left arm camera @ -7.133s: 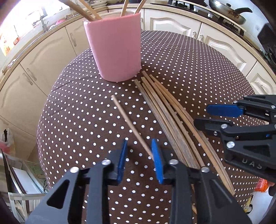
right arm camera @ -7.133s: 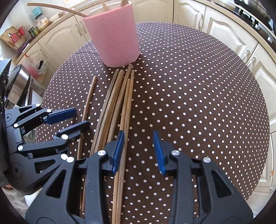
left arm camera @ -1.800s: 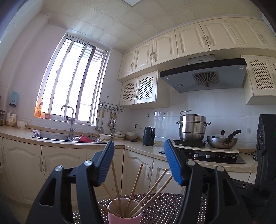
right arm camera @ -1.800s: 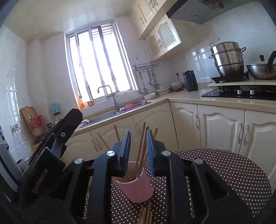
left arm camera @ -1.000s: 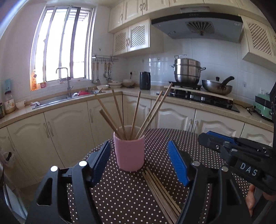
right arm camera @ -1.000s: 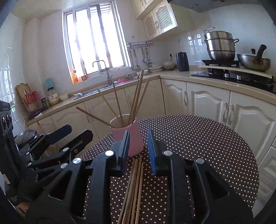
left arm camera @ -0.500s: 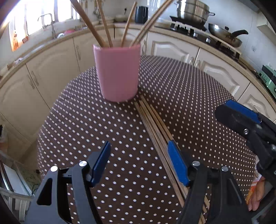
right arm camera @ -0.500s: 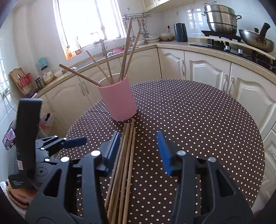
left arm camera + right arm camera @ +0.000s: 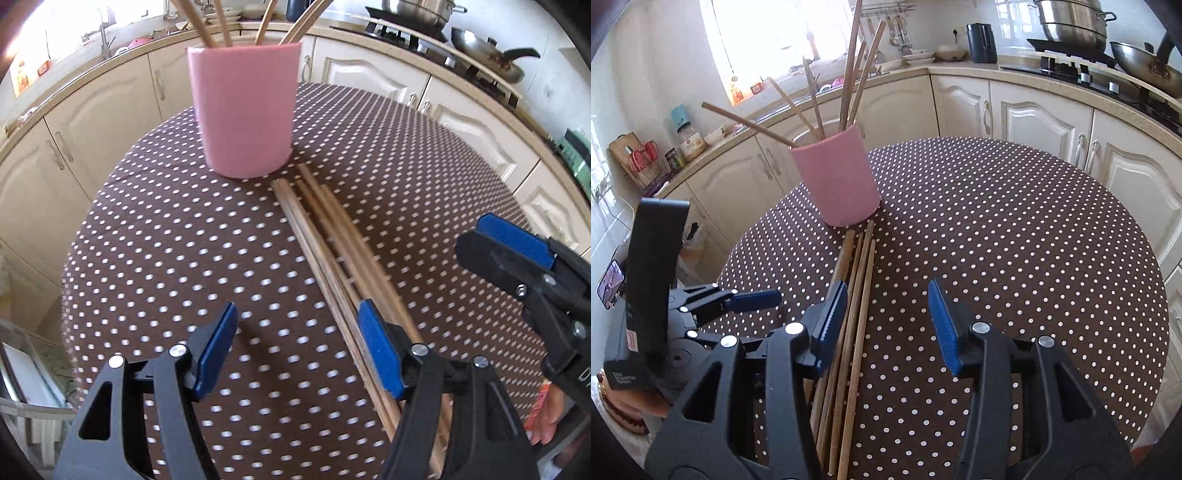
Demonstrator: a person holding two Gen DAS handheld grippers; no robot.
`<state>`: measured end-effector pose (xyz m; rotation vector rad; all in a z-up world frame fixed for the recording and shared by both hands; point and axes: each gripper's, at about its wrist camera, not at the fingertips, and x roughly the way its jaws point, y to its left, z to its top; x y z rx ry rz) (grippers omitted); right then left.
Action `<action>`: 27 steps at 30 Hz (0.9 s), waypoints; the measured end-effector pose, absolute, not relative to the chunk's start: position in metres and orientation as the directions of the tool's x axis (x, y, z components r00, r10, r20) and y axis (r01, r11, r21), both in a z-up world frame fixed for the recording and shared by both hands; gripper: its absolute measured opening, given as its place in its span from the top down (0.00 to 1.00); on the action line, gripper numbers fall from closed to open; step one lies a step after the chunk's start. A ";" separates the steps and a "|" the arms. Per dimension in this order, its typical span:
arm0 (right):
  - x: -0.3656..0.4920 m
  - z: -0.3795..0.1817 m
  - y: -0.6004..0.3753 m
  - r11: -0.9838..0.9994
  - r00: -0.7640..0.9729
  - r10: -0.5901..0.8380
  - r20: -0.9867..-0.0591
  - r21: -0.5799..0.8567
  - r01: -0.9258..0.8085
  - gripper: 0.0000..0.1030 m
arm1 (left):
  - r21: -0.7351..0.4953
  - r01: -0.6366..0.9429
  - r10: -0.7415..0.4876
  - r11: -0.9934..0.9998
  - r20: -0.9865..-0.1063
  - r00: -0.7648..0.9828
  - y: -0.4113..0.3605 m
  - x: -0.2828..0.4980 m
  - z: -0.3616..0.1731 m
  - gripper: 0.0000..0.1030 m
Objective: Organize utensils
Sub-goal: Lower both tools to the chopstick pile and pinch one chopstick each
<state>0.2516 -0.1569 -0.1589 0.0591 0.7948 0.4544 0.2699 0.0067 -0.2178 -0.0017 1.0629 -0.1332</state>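
- A round table (image 9: 155, 236), covered by a brown cloth with white dots; the cloth reaches to the rim all round
- A pink cup (image 9: 245, 107) stands upright on the cloth toward the far side; several wooden chopsticks lean out of its top at different angles
- A bundle of loose chopsticks (image 9: 332, 251) lies flat on the cloth, side by side and roughly parallel; their far ends reach the foot of the cup, just beside it; the near ends run toward the viewer

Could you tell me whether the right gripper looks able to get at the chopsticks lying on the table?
Probably yes: the right gripper hangs open just over the loose chopsticks, nothing lies between, and the pink cup stands beyond them.
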 end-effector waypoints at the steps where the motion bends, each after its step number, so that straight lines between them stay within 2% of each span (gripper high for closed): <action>1: 0.252 -0.161 -0.156 0.902 0.604 0.414 -0.681 0.215 -0.375 0.56 | -0.065 0.111 -0.111 0.992 -0.871 0.479 0.010 0.269 -0.219 0.35; 6: 0.257 -0.167 -0.144 0.895 0.548 0.399 -0.735 0.185 -0.405 0.56 | -0.105 0.108 -0.144 0.989 -0.870 0.472 0.026 0.262 -0.218 0.35; 12: 0.264 -0.174 -0.132 0.892 0.493 0.373 -0.786 0.157 -0.425 0.56 | -0.073 0.103 -0.113 0.992 -0.877 0.467 0.034 0.260 -0.217 0.35; 15: 0.266 -0.175 -0.131 0.892 0.488 0.372 -0.789 0.159 -0.423 0.56 | -0.108 0.086 -0.135 0.990 -0.876 0.463 0.034 0.264 -0.215 0.35; 19: 0.267 -0.175 -0.132 0.892 0.479 0.376 -0.793 0.169 -0.420 0.56 | -0.041 0.091 -0.079 0.995 -0.881 0.467 0.023 0.269 -0.213 0.35; 27: 0.275 -0.177 -0.136 0.893 0.467 0.374 -0.802 0.176 -0.414 0.56 | -0.032 0.059 -0.054 0.998 -0.903 0.425 0.012 0.293 -0.214 0.35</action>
